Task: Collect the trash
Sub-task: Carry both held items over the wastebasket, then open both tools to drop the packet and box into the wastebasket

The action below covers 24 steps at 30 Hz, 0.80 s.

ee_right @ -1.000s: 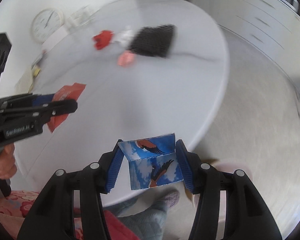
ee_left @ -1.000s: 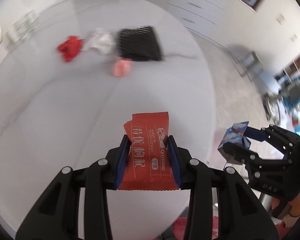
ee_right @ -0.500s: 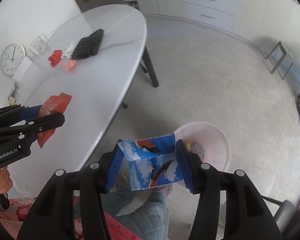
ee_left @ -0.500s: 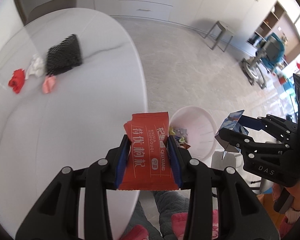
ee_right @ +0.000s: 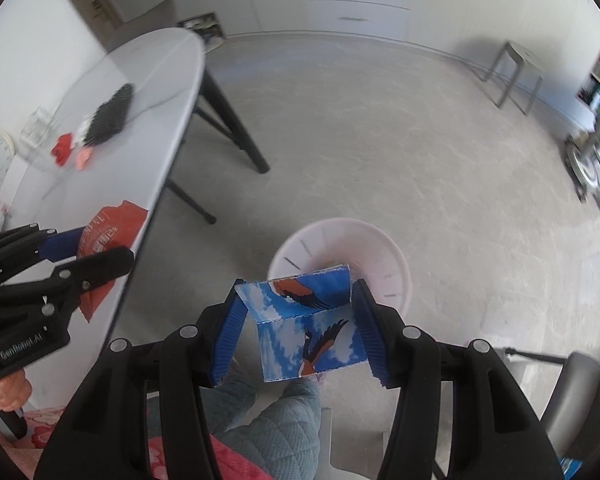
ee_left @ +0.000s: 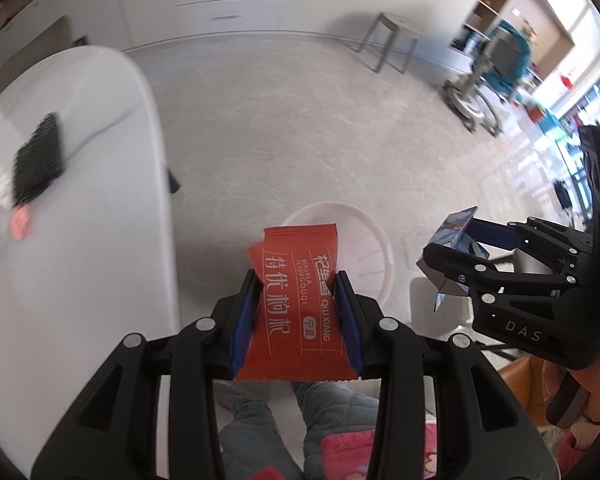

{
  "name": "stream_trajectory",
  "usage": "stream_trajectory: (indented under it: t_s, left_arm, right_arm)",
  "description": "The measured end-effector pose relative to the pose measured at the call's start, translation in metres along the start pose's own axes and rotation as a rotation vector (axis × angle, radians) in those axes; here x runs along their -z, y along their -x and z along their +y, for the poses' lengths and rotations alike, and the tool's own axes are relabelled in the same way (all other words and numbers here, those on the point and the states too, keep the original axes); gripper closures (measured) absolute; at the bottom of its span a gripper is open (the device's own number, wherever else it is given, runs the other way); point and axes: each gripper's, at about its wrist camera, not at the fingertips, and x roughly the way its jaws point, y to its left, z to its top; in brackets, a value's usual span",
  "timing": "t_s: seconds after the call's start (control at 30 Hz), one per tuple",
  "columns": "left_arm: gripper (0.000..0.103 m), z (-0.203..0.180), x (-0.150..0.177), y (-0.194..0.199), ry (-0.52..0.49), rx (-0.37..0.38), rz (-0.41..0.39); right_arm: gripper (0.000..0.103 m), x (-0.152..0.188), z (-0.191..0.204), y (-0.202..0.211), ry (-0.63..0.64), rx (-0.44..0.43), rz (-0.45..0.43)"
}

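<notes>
A pale pink bin (ee_right: 396, 264) stands on the grey floor (ee_right: 380, 140) just off the rim of the white table (ee_left: 80, 240); your grippers hide its bottom, so its contents cannot be told. Your left gripper (ee_left: 298, 288) is clamped on a red snack wrapper (ee_left: 296, 300), held beside the table's edge and in front of the bin. Your right gripper (ee_right: 298, 304) is clamped on a folded blue paper carton (ee_right: 308, 332) printed with birds, held over the bin's near rim. On the table, well apart from you, lie a black mesh pad (ee_left: 38, 160), a white scrap (ee_left: 2, 188), a pink scrap (ee_left: 21, 224) and a red scrap (ee_right: 62, 148). Open floor spreads beyond the bin to a grey stool (ee_right: 516, 68)
</notes>
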Motion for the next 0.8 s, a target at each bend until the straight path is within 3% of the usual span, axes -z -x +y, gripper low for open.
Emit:
stream_trajectory:
  t_s: [0.2, 0.27, 0.33, 0.5, 0.8]
  left_arm:
    - [0.061, -0.039, -0.015, -0.033, -0.049, 0.041, 0.038]
    - [0.055, -0.048, -0.019, -0.043, -0.064, 0.041, 0.056]
    - [0.038, -0.055, -0.022, -0.046, -0.07, 0.018, 0.054]
    - [0.024, -0.064, -0.03, -0.044, -0.073, -0.002, 0.036]
    - [0.019, -0.041, -0.033, -0.021, 0.03, -0.026, -0.001]
  right_arm:
    - [0.049, 0.007, -0.041, -0.004, -0.074, 0.006, 0.008]
    - [0.048, 0.007, -0.049, -0.005, -0.088, 0.005, 0.008]
    - [0.048, 0.007, -0.056, -0.007, -0.094, 0.002, 0.01]
    - [0.048, 0.003, -0.064, -0.011, -0.1, 0.003, 0.011]
    - [0.046, -0.002, -0.055, -0.018, -0.075, -0.009, 0.011]
